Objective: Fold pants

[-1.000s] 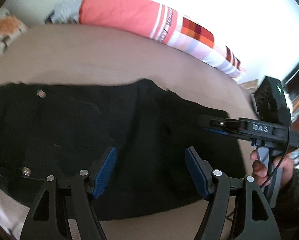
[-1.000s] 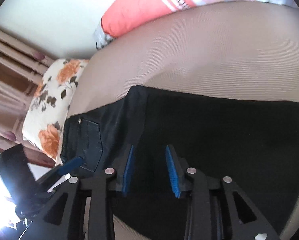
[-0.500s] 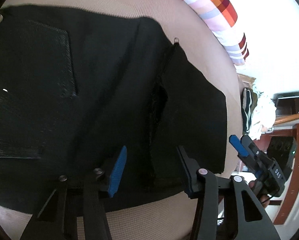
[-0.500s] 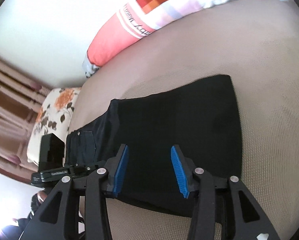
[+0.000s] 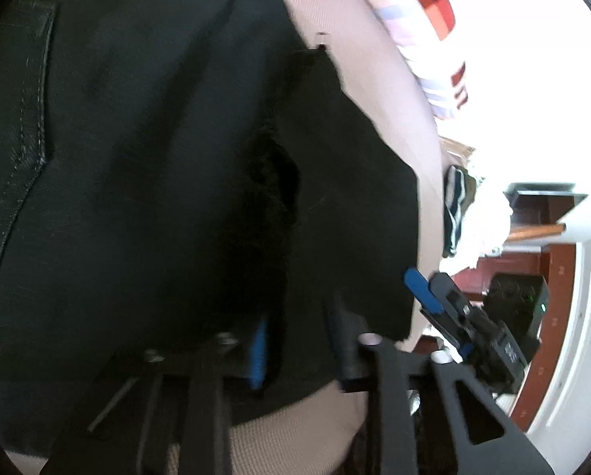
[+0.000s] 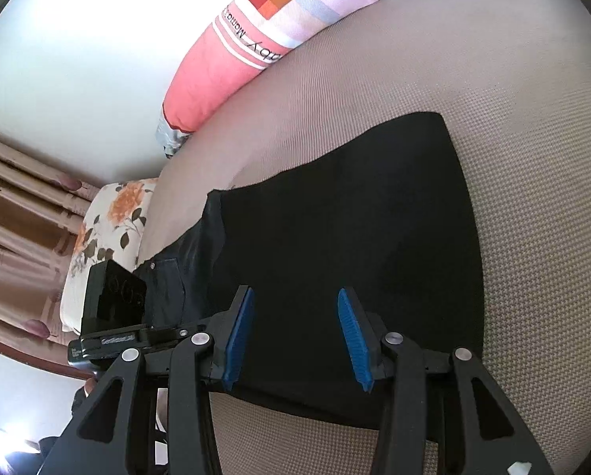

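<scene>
Black pants [image 6: 335, 245] lie flat on the bed [image 6: 533, 158], already doubled, near its front edge, prob. so both grippers can reach the near hem. Left gripper [image 5: 299, 340] is low on the cloth, blurred; pinching or not, can't tell. Right gripper [image 6: 293, 340] hovers w/ jaws spread. Pink pillow [image 6: 232, 67] by the wall reads "baby"; rest unclear

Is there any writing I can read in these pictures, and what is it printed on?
"Mama" then "...aby", partly cut off: on the white stripe of the pink pillow.
Light lettering on the right gripper's body: too blurred to read.
Embossed mark on the left gripper's bar: too small to read.
The black pants show no text.
</scene>
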